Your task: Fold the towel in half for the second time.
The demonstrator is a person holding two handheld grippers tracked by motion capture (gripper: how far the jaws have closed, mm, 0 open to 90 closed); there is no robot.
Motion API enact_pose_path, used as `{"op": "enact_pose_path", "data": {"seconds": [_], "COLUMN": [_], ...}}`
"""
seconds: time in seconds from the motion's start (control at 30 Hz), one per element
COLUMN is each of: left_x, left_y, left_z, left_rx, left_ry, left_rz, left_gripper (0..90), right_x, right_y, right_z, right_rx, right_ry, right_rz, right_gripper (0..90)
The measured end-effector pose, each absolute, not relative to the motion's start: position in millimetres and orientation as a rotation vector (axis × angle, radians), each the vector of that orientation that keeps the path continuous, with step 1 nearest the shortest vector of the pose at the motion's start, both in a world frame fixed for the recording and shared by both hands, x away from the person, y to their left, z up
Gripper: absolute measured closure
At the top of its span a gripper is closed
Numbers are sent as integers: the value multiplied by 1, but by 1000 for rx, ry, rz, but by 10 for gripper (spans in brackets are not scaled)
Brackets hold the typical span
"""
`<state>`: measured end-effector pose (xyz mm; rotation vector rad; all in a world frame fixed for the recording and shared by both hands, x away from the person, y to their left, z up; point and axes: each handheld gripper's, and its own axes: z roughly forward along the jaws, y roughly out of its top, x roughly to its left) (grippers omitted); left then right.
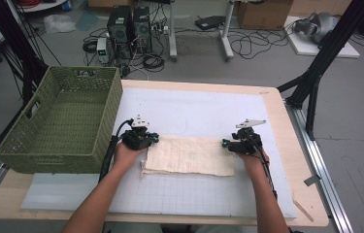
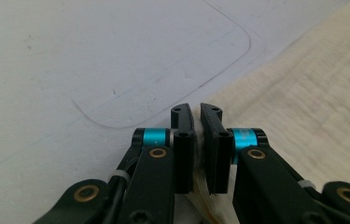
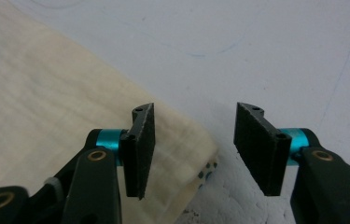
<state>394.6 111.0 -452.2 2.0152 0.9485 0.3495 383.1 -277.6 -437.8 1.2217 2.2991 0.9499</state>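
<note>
the folded cream cloth (image 1: 189,155) lies flat on the white mat (image 1: 208,109), between our two grippers. left gripper (image 2: 196,140) is pinched on its far-left corner; right gripper (image 3: 189,144) is spread wide over the far-right corner, gripping nothing. the cloth looks light, limp and layered — we'd take the corners and catch every layer, or it sags.

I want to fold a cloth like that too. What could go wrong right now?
The left gripper pinches just the very corner of the cream cloth, so it might slip out when lifted. The right gripper is open, with the cloth's corner between its jaws; if only one side lifts, the cloth could drag crooked on the white mat.
</note>
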Motion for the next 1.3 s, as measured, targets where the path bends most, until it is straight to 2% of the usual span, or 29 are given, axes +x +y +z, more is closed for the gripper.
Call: {"op": "enact_pose_path", "data": {"seconds": [0.23, 0.37, 0.57, 0.73, 0.87, 1.17, 1.3], "left_x": [396, 397, 397, 396, 392, 364, 350], "left_y": [115, 117, 121, 126, 128, 137, 136], "left_z": [-452, -452, -452, -445, -440, -439, -432], "left_rx": [1977, 1960, 1922, 1843, 1826, 1765, 1787], "left_ry": [991, 993, 1011, 997, 979, 925, 869], "left_rz": [320, 300, 290, 350, 346, 346, 355], "left_gripper": [828, 859, 866, 866, 863, 860, 859], "right_x": [385, 385, 382, 381, 378, 349, 335], "right_y": [-279, -282, -278, -277, -275, -272, -276], "right_z": [-441, -442, -440, -436, -434, -421, -422], "right_rx": [1206, 1199, 1160, 1139, 1116, 1004, 995], "right_ry": [2358, 2391, 2364, 2296, 2262, 2253, 2246], "right_rz": [981, 1022, 962, 970, 991, 1068, 1110], "right_gripper": [683, 836, 859, 859, 858, 857, 857]}}
